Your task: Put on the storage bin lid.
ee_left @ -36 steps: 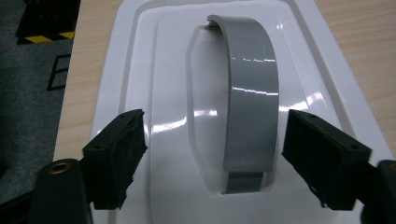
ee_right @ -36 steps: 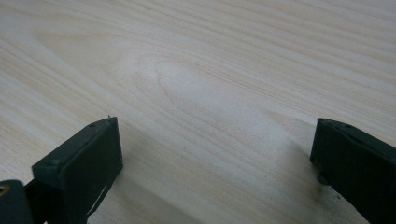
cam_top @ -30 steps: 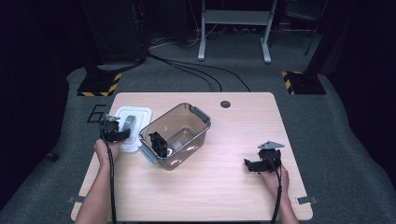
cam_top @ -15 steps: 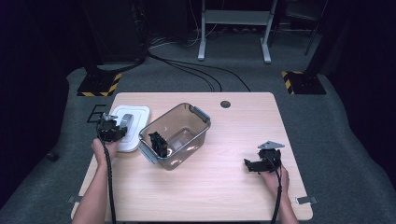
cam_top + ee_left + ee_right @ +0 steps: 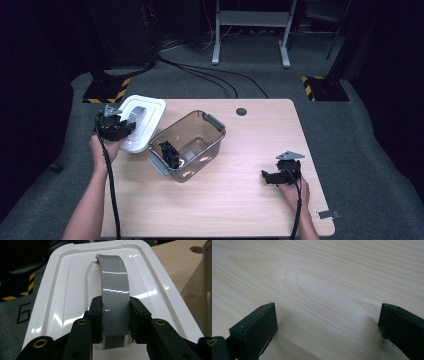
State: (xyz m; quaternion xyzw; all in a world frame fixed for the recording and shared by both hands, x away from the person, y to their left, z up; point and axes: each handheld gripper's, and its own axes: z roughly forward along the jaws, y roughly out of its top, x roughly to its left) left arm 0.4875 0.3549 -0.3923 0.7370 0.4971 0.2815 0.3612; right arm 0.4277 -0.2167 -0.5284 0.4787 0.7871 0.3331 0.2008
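**Lid gripped by its grey handle at the table's far-left corner**

The white lid is seen lying partly over the far-left corner of the table, just beside the clear bin. Its arched grey handle is clamped between the jaws of the left gripper, which are closed snugly on its sides. The lid is judged to be light, stiff moulded plastic with a glossy (and probably slippery) surface; the handle is the proper place to be held, since the smooth rim offers little purchase. Some tilting may be expected when it is lifted from one end of the handle. A small black object is seen inside the bin. The right gripper is held near the right edge, its jaws wide apart and empty.
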